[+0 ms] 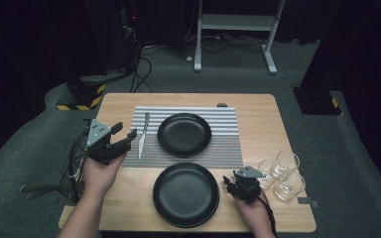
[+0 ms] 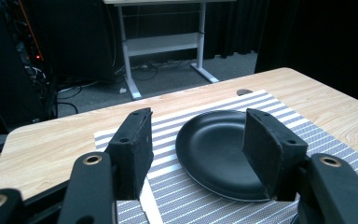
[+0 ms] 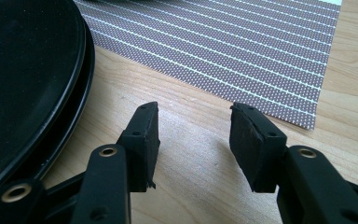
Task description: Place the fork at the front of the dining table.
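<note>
A black plate [image 1: 184, 134] [image 2: 214, 149] sits on a striped placemat [image 1: 223, 148] [image 2: 326, 144] [image 3: 223, 42]. A silver knife [image 1: 142, 135] lies on the mat to the plate's left. A bigger black plate [image 1: 186, 194] [image 3: 23, 84] rests on the bare wood at the front; its edge shows a double rim, as if two are stacked. My left gripper [image 1: 125, 132] [image 2: 196, 140] hovers open just left of the knife, nothing between its fingers. My right gripper [image 1: 228, 184] [image 3: 193, 128] stands open over bare wood, right beside the front plate's rim and holding nothing.
Three clear glasses [image 1: 280, 173] cluster near the table's right edge, close behind my right hand. The wooden table [image 1: 258, 114] has bare wood around the mat. Beyond it stand a white desk frame [image 1: 235, 22] and floor cables [image 1: 139, 74].
</note>
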Demonstrator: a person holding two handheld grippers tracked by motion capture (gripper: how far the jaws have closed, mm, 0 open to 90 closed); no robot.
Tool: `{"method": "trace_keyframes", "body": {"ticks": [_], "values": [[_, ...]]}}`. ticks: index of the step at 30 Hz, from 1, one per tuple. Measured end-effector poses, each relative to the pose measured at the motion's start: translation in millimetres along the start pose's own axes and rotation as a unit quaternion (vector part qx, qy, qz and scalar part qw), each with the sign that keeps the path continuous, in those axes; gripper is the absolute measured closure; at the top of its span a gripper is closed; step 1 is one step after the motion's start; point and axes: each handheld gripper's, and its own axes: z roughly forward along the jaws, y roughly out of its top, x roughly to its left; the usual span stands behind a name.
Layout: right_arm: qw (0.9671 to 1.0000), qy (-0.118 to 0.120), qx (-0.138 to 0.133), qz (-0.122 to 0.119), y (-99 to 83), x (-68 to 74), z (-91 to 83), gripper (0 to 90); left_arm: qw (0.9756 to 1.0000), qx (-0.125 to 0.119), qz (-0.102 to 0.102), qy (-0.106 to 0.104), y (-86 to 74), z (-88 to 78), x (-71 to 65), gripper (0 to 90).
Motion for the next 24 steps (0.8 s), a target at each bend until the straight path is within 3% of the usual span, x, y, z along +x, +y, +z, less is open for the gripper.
{"method": "trace_keyframes", "body": {"ticks": [15,24], "values": [[1.0,-0.001,0.001,0.0,0.1,0.1,0.2,52.3,0.9995,-0.006,-0.003,0.031,6.9,-15.2,16.8,38.1],[1.0,-0.001,0.001,0.001,0.1,0.0,0.2,52.3,0.999,0.005,-0.01,0.044,6.2,-22.3,31.9,38.1]]}}
